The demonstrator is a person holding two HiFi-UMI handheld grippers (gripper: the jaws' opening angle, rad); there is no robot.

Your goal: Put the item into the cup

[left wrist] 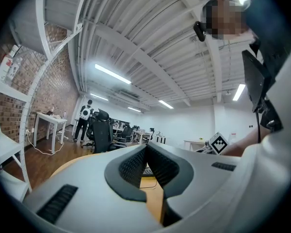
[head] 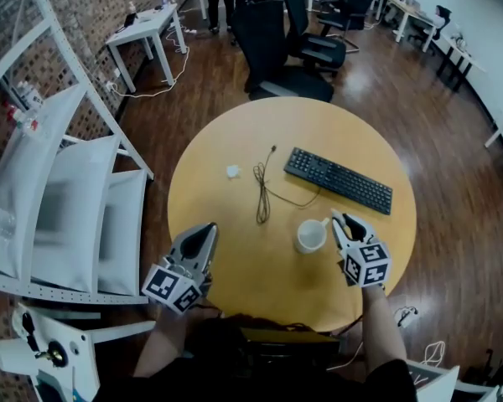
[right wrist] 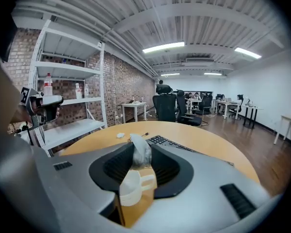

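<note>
Head view: round wooden table (head: pixel 377 145) carries a black keyboard (head: pixel 339 179), a loose black cable (head: pixel 261 193), a small white scrap (head: pixel 232 171) and a white cup (head: pixel 310 236). The left gripper (head: pixel 206 231) hovers over the near left part of the table, well apart from the cup. The right gripper (head: pixel 340 220) sits just beside the cup, on its right, tips over the handle side; what it holds is too small to read here. Left gripper view: the left gripper (left wrist: pixel 146 148) has its jaws pressed together at the tips with nothing between them; a strip of table top shows below, and the right gripper's marker cube (left wrist: pixel 218 142) shows at right. Right gripper view: the right gripper (right wrist: pixel 139 147) is pinching the item (right wrist: pixel 140 154), a crumpled, greyish translucent wad, between its ribbed pads. The cup (right wrist: pixel 131 188) stands directly below, mouth up, handle to the right; the item is above it, not inside. Keyboard (right wrist: pixel 165 142) and white scrap (right wrist: pixel 120 135) lie beyond.
</note>
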